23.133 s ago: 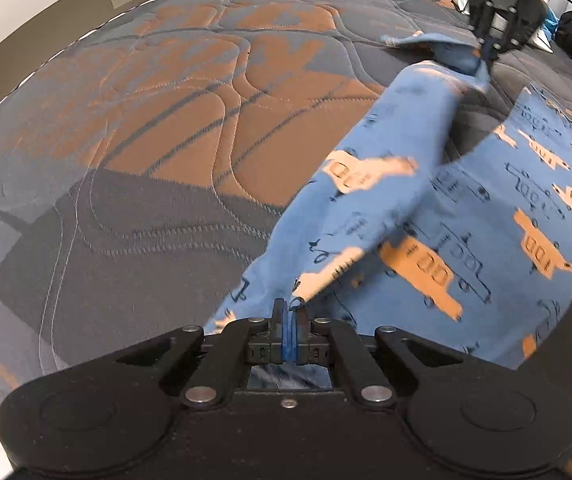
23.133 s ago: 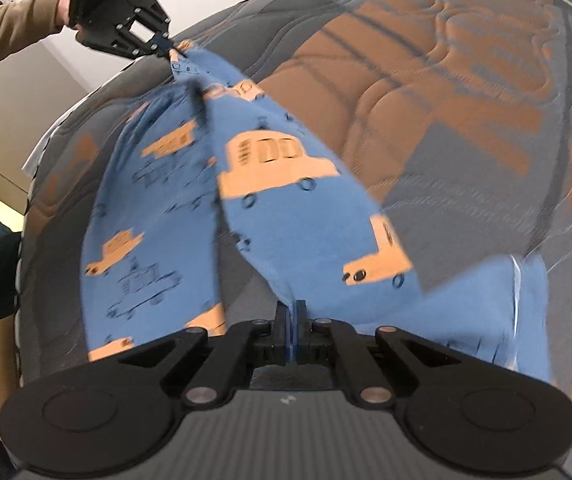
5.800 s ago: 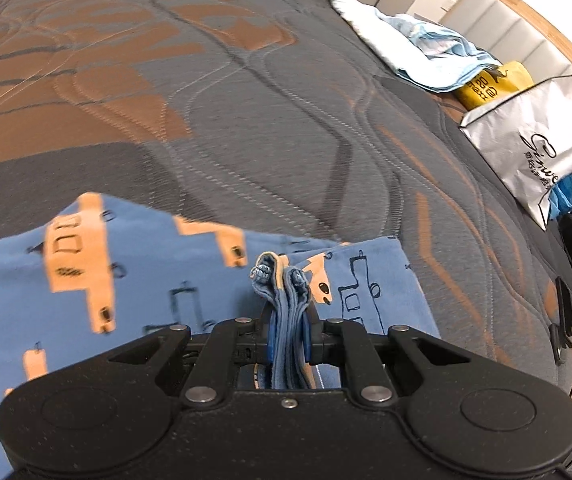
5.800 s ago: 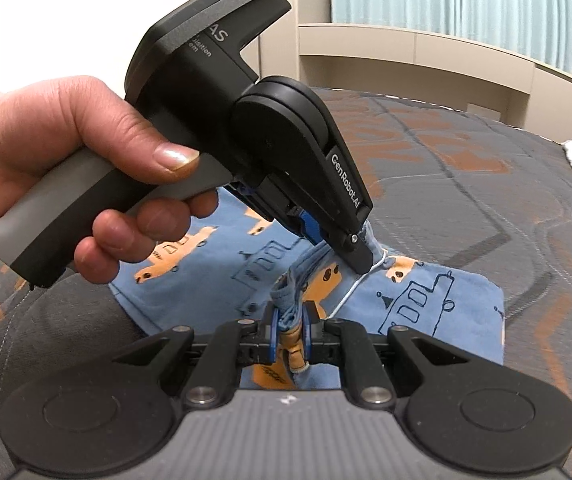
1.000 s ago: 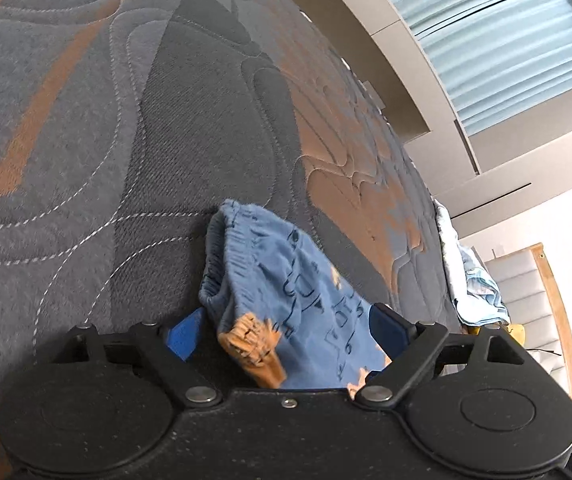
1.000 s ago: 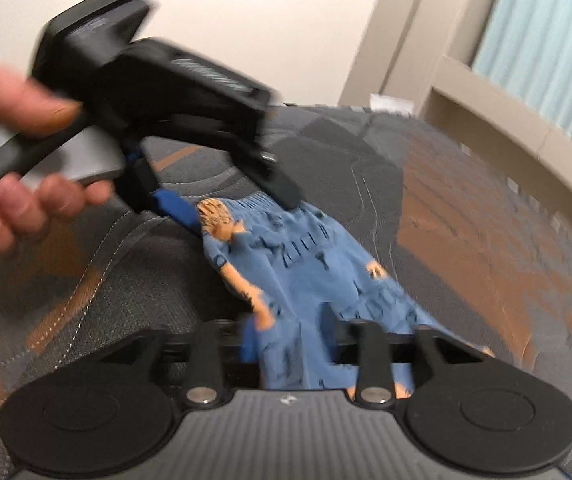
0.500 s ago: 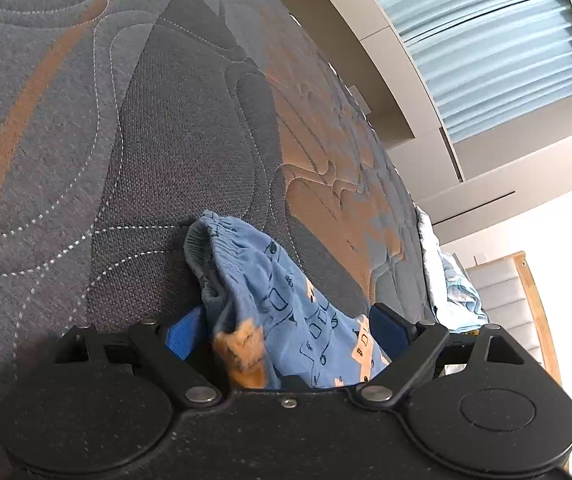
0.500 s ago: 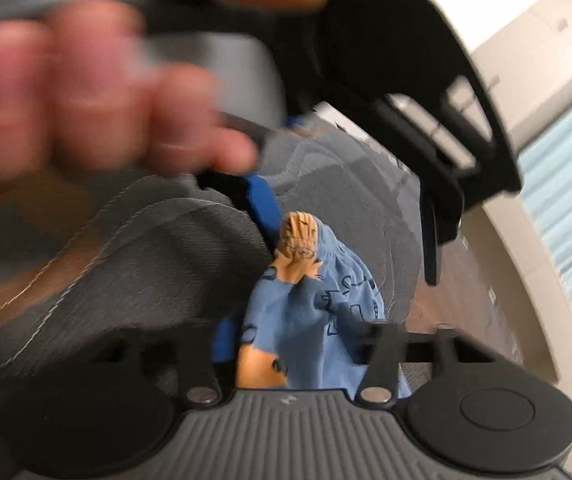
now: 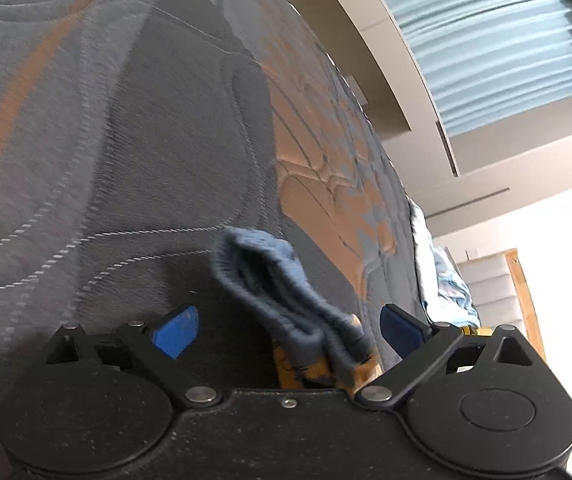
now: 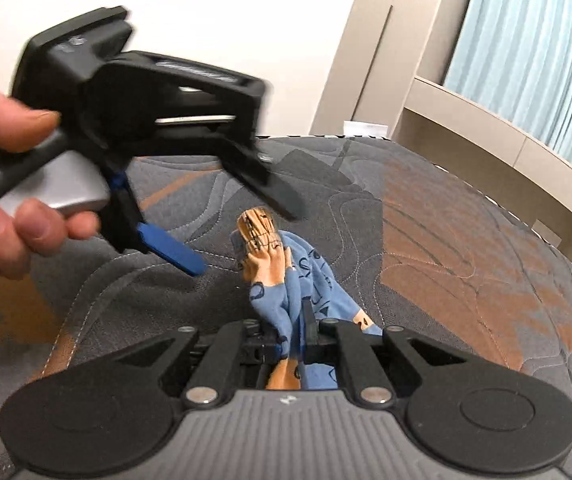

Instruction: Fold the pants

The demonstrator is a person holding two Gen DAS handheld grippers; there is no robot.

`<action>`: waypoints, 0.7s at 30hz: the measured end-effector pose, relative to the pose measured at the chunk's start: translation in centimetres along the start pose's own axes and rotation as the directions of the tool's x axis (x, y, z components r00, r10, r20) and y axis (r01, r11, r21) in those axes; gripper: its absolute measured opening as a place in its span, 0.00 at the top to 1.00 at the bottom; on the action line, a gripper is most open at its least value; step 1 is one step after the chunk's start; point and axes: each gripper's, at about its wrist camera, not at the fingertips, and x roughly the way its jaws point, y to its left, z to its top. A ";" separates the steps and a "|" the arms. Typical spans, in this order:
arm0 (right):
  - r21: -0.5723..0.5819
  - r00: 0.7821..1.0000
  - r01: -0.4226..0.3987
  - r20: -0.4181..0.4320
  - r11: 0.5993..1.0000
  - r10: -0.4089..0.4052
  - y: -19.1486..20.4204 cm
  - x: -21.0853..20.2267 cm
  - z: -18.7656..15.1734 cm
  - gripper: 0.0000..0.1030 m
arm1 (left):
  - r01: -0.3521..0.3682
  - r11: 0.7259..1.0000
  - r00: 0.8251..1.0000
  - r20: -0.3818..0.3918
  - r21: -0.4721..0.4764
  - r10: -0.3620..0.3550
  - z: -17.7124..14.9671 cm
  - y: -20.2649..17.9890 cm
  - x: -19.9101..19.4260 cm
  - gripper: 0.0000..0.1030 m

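Observation:
The blue pants [image 10: 281, 276] with orange car prints are bunched into a thick fold on the grey and orange mattress [image 10: 446, 248]. My right gripper [image 10: 290, 330] is shut on the pants, with the fabric standing up between its fingers. My left gripper [image 9: 286, 326] is open, its blue pads wide apart on either side of the pants' rolled waistband [image 9: 277, 292] and not gripping it. In the right wrist view the left gripper [image 10: 241, 240] hovers just left of and above the bundle, held by a hand [image 10: 5, 208].
The quilted mattress [image 9: 125, 140] stretches away on all sides. A pile of light blue cloth [image 9: 446, 280] lies at the far edge of the bed. A beige ledge and curtains [image 10: 526, 60] stand behind the bed.
My right gripper has closed on the pants. My left gripper stays open and has lifted back from the bundle. The fold has drawn into a tighter roll.

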 end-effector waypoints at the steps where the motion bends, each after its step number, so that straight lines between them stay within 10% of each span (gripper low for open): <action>1: -0.019 1.000 0.001 0.004 1.000 -0.001 0.3 -0.2 -0.1 0.92 | 0.001 1.000 1.000 -0.004 0.007 -0.001 0.0 -0.3 0.3 0.05; 7: -0.092 1.000 0.002 0.011 0.996 -0.001 1.8 -0.8 -0.9 0.92 | -0.037 0.997 0.999 -0.020 0.070 0.038 0.4 -1.6 1.8 0.09; 14: -0.070 1.000 -0.018 -0.019 0.997 0.017 2.1 -0.6 -1.2 0.91 | -0.147 0.960 0.987 -0.032 0.237 0.159 0.1 -3.2 2.9 0.66; 21: -0.054 1.000 -0.019 -0.022 0.998 0.017 1.7 -0.7 -0.9 0.77 | -0.182 0.946 0.981 -0.014 0.268 0.192 0.1 -3.3 3.0 0.77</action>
